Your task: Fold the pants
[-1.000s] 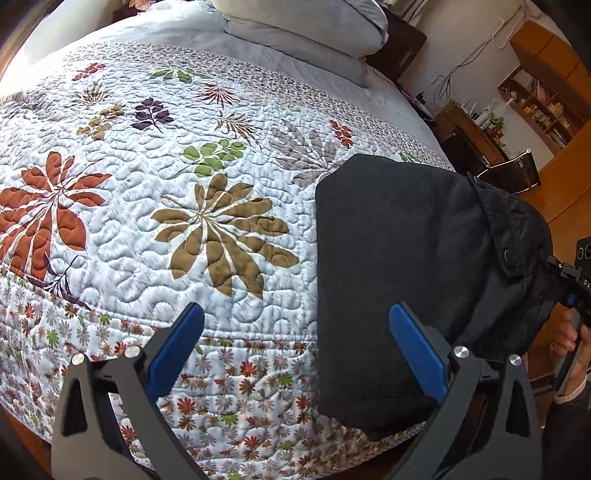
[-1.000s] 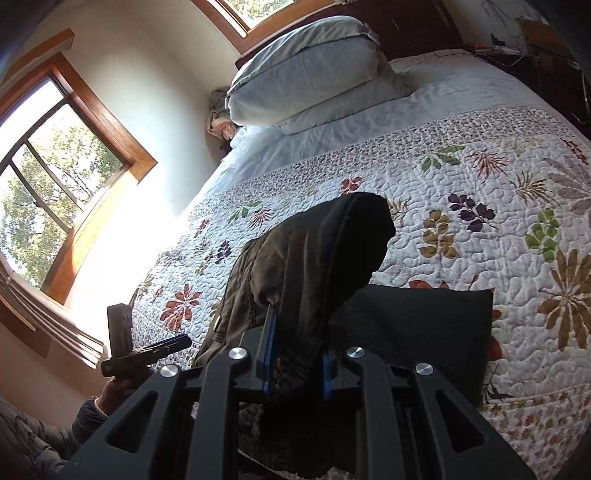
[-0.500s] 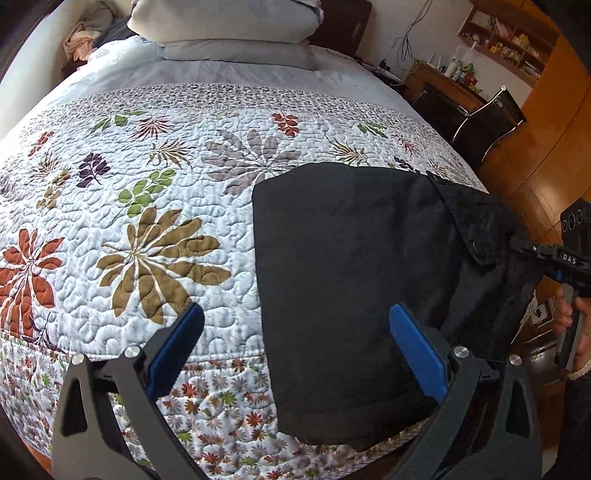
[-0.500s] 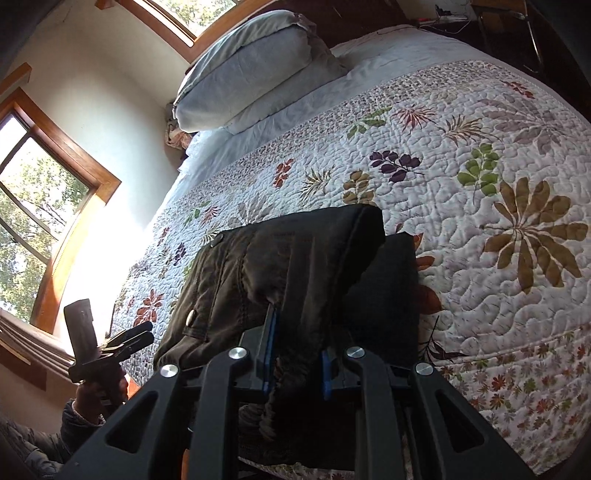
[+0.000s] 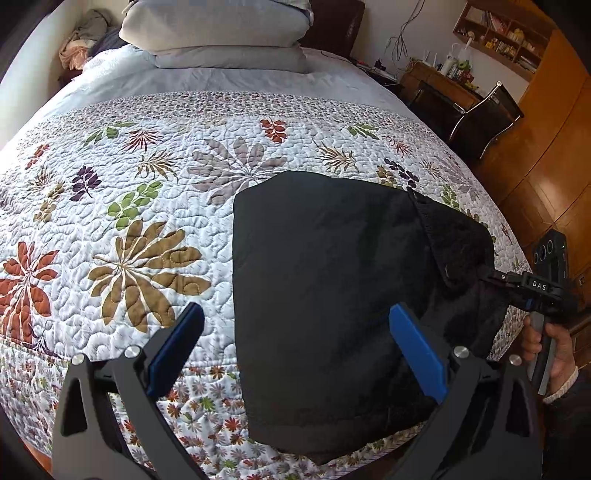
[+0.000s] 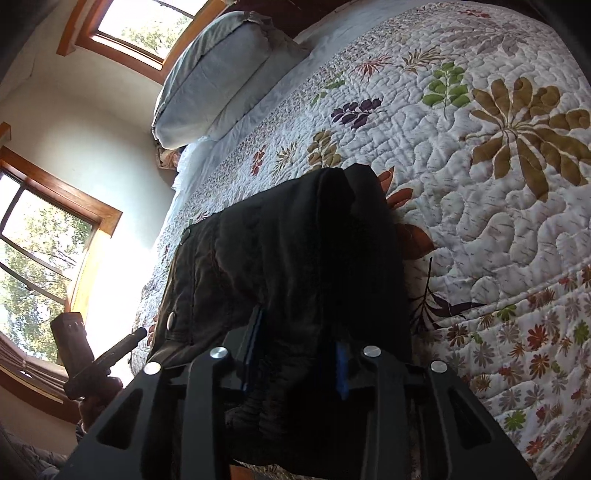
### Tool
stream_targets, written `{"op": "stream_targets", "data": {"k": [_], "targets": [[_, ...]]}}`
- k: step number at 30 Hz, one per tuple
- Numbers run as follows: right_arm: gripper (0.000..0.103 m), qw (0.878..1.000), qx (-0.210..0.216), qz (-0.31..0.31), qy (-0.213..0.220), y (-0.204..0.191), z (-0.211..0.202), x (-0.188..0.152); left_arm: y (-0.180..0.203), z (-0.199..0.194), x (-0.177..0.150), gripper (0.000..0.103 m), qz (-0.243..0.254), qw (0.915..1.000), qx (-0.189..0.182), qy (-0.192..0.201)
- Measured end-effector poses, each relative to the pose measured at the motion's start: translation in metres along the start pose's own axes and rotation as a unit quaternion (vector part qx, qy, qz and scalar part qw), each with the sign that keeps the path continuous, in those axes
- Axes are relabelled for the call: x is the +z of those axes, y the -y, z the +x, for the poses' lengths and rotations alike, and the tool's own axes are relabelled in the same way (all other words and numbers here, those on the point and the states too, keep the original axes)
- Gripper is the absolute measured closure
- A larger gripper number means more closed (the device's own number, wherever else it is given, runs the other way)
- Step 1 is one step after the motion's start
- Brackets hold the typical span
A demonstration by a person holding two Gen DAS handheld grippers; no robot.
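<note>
Dark folded pants [image 5: 332, 277] lie on the floral quilt [image 5: 147, 221] near the bed's front edge. My left gripper [image 5: 295, 310] hovers open above them, one blue pad over the quilt and the other over the cloth, holding nothing. My right gripper [image 5: 484, 275] reaches in from the right at the waistband end. In the right wrist view the pants [image 6: 295, 240] fill the middle, with a snap button showing at their left. The right gripper [image 6: 297, 332] has its jaws opening, and bunched cloth sits loosely between the blue pads. The left gripper [image 6: 138, 334] shows at the far left.
Stacked pillows [image 5: 221, 33] lie at the head of the bed. A dark chair [image 5: 480, 114], a cluttered desk [image 5: 439, 77] and wooden cupboards [image 5: 546, 166] stand to the right. Bright windows [image 6: 37, 258] fill the wall on the other side.
My right gripper has sunk and laid the raised waistband end down on the folded pants, and its jaws have parted. My left gripper has swung across towards the pants, still open.
</note>
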State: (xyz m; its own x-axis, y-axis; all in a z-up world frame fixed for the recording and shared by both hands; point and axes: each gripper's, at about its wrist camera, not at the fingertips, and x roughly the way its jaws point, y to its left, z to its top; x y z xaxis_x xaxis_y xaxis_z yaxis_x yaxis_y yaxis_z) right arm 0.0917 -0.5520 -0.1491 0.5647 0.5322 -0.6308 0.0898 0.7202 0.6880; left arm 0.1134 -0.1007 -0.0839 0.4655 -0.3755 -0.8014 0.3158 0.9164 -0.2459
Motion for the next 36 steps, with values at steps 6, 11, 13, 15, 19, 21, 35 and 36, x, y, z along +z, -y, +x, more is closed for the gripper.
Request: {"op": "stream_targets", "data": {"k": [6,11,13,15,19,21,35,36], "targets": [[0.061,0.999,-0.033,-0.011,0.0,-0.011,-0.017,-0.001,0.004,-0.009,0.002,0.003,0.01,0.9999,0.004,0.009],[0.06,0.997,-0.061,-0.041,0.029,-0.034,-0.048,-0.005,-0.004,-0.015,0.003,0.003,-0.001,1.0,0.001,0.006],[0.059,0.996,-0.054,-0.056,0.044,-0.047,-0.059,-0.007,-0.011,-0.016,0.002,0.003,-0.014,0.9999,-0.005,-0.002],[0.058,0.995,-0.042,-0.075,0.051,-0.061,-0.063,-0.011,-0.02,-0.017,-0.001,0.003,-0.035,0.9991,-0.022,-0.009],[0.057,0.993,-0.027,-0.108,0.04,-0.081,-0.051,-0.019,-0.04,-0.014,-0.009,0.003,-0.081,0.9961,-0.028,-0.024],[0.057,0.992,-0.041,-0.114,0.026,-0.08,-0.038,-0.025,-0.046,-0.011,-0.014,0.003,-0.092,0.995,-0.025,-0.03],[0.046,0.994,-0.048,-0.099,0.013,-0.062,-0.031,-0.029,-0.075,0.007,-0.021,0.003,-0.168,0.9597,-0.194,-0.115],[0.045,0.993,-0.051,-0.101,0.017,-0.062,-0.036,-0.029,-0.082,0.009,-0.022,0.003,-0.194,0.9504,-0.211,-0.121]]}}
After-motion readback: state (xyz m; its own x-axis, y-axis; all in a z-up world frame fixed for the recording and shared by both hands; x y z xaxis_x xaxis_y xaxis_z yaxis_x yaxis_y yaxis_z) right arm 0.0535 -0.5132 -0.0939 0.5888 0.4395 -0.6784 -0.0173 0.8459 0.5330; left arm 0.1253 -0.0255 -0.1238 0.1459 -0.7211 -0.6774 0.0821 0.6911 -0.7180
